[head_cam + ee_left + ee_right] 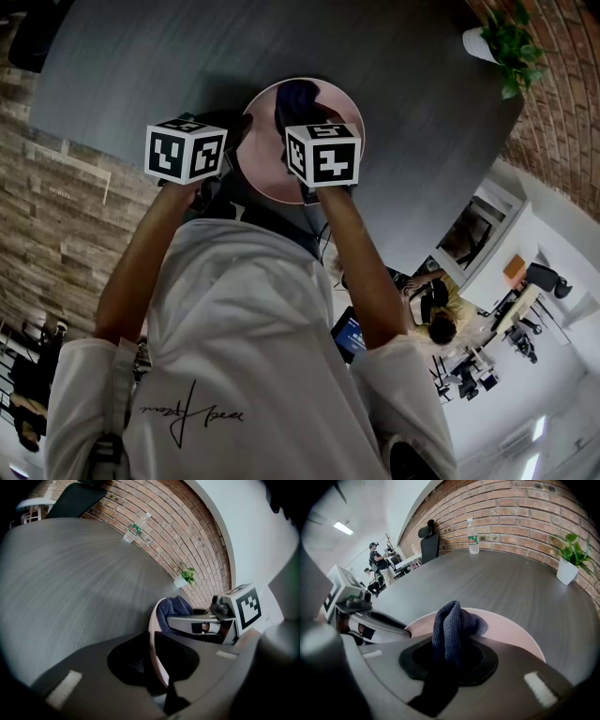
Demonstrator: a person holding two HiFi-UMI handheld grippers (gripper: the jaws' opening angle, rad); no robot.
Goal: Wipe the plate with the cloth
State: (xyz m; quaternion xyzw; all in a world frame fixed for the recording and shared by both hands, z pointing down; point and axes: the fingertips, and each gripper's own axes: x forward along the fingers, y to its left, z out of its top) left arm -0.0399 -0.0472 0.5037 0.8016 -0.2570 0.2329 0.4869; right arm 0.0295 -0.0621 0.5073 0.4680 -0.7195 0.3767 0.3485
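Fronting a brick wall, a dark grey table.

No word or number can be read anywhere. The white cloth shirt carries a black handwritten-style scrawl, seen upside down and not legible. The clear plastic water bottle wears a green label whose print is too small to read. The left white cube and the right white cube bear black-and-white square code patterns, no letters.
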